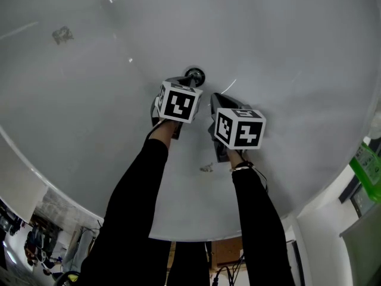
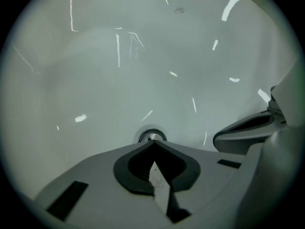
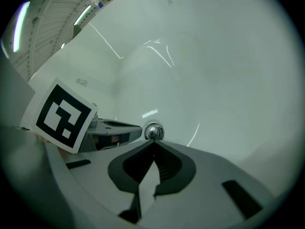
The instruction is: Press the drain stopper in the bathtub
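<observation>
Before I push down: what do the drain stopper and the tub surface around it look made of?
The drain stopper looks like polished metal, probably chrome-plated; its dome mirrors bright highlights. The bathtub is smooth, glossy white, acrylic or enamel, cannot tell which; sharp streaks of reflected light cross it.

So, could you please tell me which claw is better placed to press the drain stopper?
Probably left: in the head view the left claw, shut, ends right at the drain stopper, while the right claw, also shut, ends short, to its side.
</observation>
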Demonstrator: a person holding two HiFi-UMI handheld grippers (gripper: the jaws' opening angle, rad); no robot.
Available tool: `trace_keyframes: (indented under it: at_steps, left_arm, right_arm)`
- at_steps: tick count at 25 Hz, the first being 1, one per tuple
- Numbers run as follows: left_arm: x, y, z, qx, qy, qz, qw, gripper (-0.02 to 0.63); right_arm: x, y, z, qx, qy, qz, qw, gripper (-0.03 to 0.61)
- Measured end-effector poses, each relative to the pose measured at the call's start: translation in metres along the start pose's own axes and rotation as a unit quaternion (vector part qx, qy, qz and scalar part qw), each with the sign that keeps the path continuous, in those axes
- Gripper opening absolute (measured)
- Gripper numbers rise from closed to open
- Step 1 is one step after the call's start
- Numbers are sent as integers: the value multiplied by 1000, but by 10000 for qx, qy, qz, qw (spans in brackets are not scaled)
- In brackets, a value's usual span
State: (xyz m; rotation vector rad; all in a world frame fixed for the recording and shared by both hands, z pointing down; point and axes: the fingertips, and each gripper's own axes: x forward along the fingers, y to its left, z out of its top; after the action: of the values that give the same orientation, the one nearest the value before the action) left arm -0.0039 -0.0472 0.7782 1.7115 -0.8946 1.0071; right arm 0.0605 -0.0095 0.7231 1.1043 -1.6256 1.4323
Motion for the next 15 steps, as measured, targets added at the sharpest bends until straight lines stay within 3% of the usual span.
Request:
trace_keyframes:
  at_steps: [15]
  left_arm:
    - [-111, -36, 40, 400, -565, -70, 9976, 8]
  right_arm:
    - [-82, 44, 41, -298, -493, 26, 9983, -3]
